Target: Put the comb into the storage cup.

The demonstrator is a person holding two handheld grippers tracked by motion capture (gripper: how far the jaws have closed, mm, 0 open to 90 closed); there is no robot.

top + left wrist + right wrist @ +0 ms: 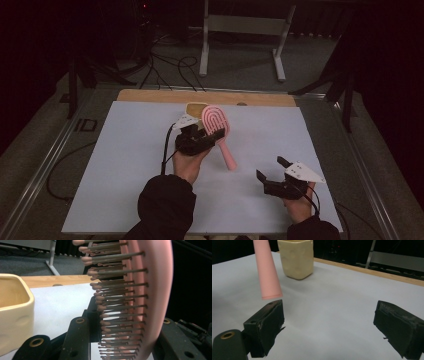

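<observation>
Item: pink hairbrush (218, 129), paddle type with rows of brown, ball-tipped bristles (117, 302). Location: lifted off the white-covered table (125, 170), near its middle, head up and handle (267, 270) slanting down toward the person's right; the handle's end hangs free above the sheet, touching nothing. Holder: left gripper (200, 140), its fingers closed on the brush head, one finger (75, 340) on the bristle side and the other behind the smooth back, so the grip sits across the head and leaves the whole handle clear, probably so that the other hand can take it or so the handle can go first into the cup. Nearby: cream ceramic cup (196, 107), square-walled, upright, open mouth, standing just beyond the brush at the far edge of the sheet. Second holder: right gripper (274, 172), low over the table to the right of the handle, fingers (265, 327) spread wide, nothing between them, pointed toward handle and cup.
</observation>
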